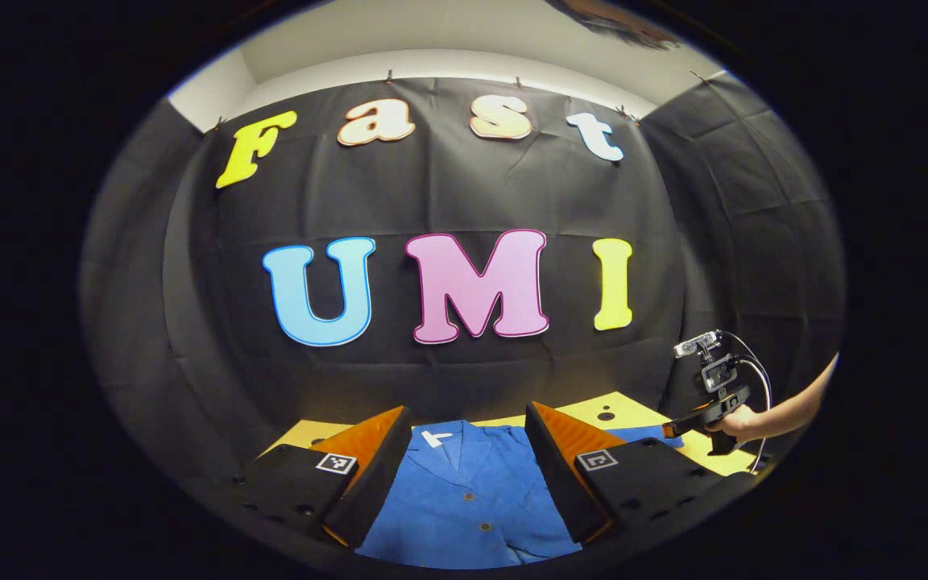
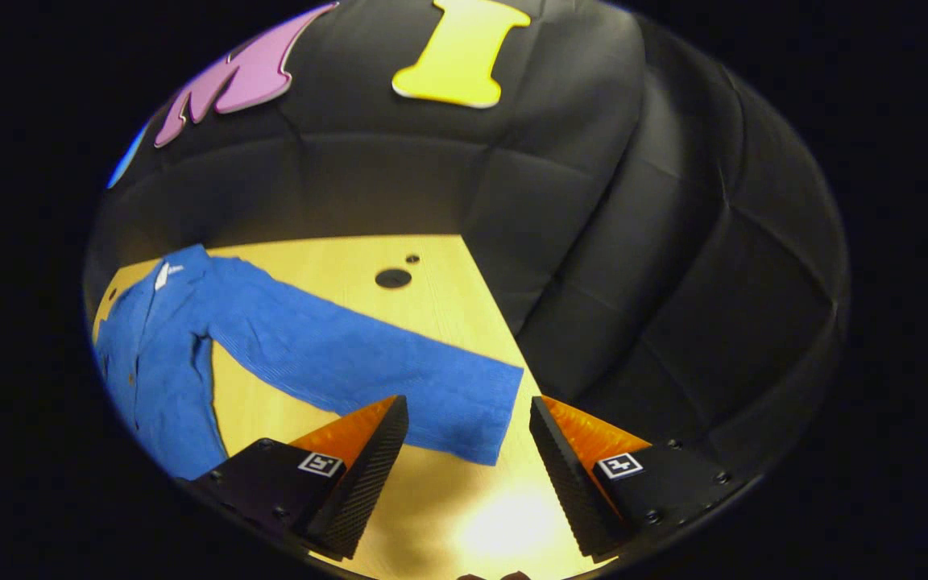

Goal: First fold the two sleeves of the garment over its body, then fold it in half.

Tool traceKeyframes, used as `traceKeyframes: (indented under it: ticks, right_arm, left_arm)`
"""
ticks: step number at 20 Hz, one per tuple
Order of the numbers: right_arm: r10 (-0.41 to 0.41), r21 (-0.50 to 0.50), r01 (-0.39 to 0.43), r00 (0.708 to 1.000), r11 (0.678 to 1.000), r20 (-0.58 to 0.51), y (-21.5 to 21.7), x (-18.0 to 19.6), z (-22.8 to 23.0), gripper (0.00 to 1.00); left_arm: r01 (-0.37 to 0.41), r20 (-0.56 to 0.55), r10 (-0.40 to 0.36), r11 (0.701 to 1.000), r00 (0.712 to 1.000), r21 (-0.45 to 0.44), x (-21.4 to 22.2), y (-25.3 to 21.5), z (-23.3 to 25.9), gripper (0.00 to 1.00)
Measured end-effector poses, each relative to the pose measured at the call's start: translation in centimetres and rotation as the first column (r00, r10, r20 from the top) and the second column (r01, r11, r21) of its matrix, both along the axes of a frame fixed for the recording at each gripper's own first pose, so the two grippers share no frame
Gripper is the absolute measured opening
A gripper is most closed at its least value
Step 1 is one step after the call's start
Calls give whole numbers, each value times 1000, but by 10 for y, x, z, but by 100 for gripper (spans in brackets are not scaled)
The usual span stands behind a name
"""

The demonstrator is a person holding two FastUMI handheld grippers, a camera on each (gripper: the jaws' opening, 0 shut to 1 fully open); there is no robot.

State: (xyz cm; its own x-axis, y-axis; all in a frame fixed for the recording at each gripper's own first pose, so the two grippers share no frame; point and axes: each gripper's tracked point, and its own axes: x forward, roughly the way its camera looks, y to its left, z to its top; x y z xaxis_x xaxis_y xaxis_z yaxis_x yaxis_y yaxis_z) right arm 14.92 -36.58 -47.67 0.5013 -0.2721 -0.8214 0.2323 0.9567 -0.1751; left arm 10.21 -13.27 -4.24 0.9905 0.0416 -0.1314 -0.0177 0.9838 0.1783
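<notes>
- The blue garment (image 1: 464,499) lies flat on the yellow wooden tabletop (image 1: 633,412), buttoned front up, with a white label at the collar
- In the left gripper view, the left hand-held gripper (image 1: 468,447) hangs above the garment's chest with its jaws spread wide and nothing between them; the collar and two buttons show in the gap
- In the right gripper view, the right hand-held gripper (image 2: 468,439) is likewise wide open and holds nothing; it hovers over the cuff end of one sleeve (image 2: 351,354)
- That sleeve stretches straight out from the shoulder across the tabletop (image 2: 432,322), unfolded, its cuff lying between the two fingertips and nearer the left-hand one in the view
- Two dark round holes sit in the tabletop beyond the sleeve
- In the left gripper view, the right hand-held gripper (image 1: 677,425) is also seen far right, held by a hand (image 1: 742,423) at the sleeve's end
</notes>
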Motion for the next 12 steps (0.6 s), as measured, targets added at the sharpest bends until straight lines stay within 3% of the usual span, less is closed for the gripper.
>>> traceKeyframes:
  ticks: [5,7,12]
  right_arm:
    - [-65,53,73,988,996,-140,-11,-16,-39,99]
    - [-124,98,143,976,985,-177,-15,-21,-41,99]
    - [-201,187,239,958,953,-202,-17,-21,-44,94]
  left_arm:
    - [8,-18,-8,1000,1000,-5,19,-4,-7,81]
    - [22,-27,-22,1000,999,-6,26,-8,-10,81]
    - [58,-19,-59,997,998,-48,44,-20,0,81]
